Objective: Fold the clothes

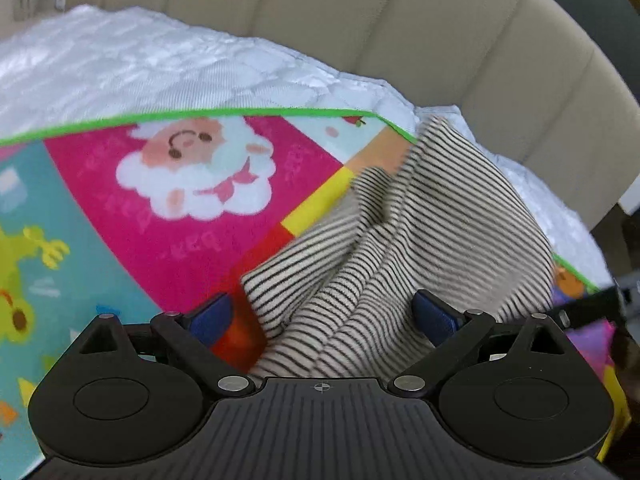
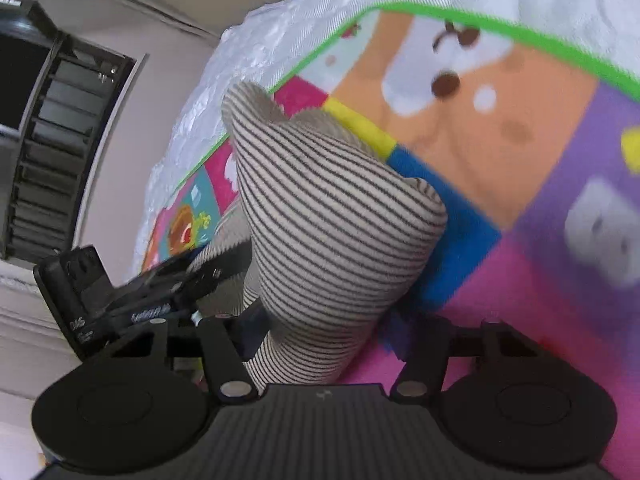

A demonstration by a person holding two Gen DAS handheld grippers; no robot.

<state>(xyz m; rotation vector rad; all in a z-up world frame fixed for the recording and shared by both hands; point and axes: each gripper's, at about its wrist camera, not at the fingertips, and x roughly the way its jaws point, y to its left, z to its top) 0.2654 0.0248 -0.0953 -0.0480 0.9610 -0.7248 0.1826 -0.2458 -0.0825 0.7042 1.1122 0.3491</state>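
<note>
A cream garment with thin black stripes (image 1: 420, 220) lies bunched on a colourful cartoon play mat (image 1: 120, 240). My left gripper (image 1: 323, 316) hangs low over its near end. The blue pads stand wide apart, and the cloth runs up between them without being pinched. In the right wrist view the same garment (image 2: 328, 220) rises in a hump over the mat (image 2: 520, 300). My right gripper (image 2: 324, 334) is open around the base of the hump. Its left pad is close against the fabric and its right pad is blurred and apart. The left tool's black body (image 2: 100, 292) shows at the left, beside the cloth.
The green-edged mat lies on a white quilted cover (image 1: 160, 60). A beige padded backrest (image 1: 400, 20) curves behind it. In the right wrist view, a pale wall and a dark slatted frame (image 2: 40, 140) stand beyond the cover's edge.
</note>
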